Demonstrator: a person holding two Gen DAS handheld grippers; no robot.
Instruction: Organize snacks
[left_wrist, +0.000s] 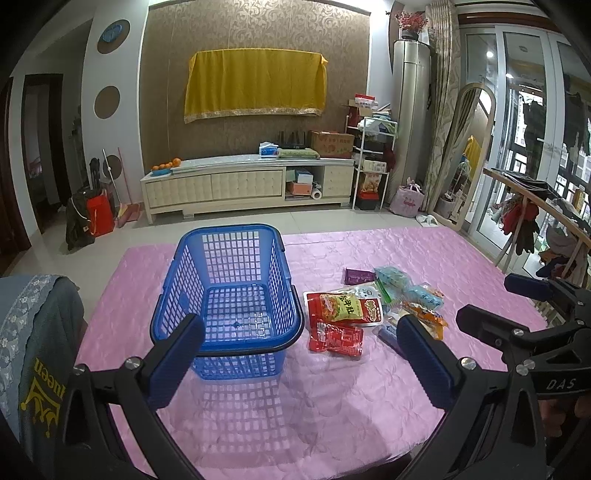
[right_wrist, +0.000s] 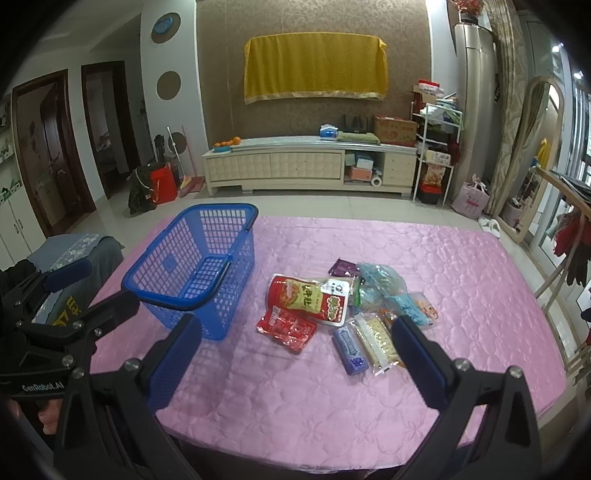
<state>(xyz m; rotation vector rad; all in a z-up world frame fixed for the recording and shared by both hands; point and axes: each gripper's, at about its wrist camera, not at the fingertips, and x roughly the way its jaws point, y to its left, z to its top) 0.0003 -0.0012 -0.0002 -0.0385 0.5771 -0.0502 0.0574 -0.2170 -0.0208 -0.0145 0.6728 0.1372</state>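
A: Container first. Blue basket (left_wrist: 229, 291) sits on the pink quilted table cover (left_wrist: 332, 406), at about 11 o'clock from the left gripper (left_wrist: 301, 360). Lattice walls, black handles folded down on the rim. Nothing in it; the mesh floor shows bare.

B: And the snacks?

A: All outside, in a loose pile (right_wrist: 343, 314) just beside the basket, at its 3 o'clock. Red-and-green packet (right_wrist: 308, 299) on top, smaller red packet (right_wrist: 286, 328) partly under it at 7 o'clock. Purple-blue pack (right_wrist: 349, 350) and a clear cracker sleeve (right_wrist: 376, 343) lie side by side at the near edge. Light blue bags (right_wrist: 380, 286) at the far right, dark purple bar (right_wrist: 343, 266) at 12 o'clock of the pile.

B: Grippers?

A: Left gripper spread wide, blue pads apart, nothing between them, hovering over the cover near the basket's near rim. Right gripper (right_wrist: 295, 354) likewise wide apart and holding nothing, low over the table; its right finger (right_wrist: 417, 362) overlaps the pile's near edge in view, contact can't be told.
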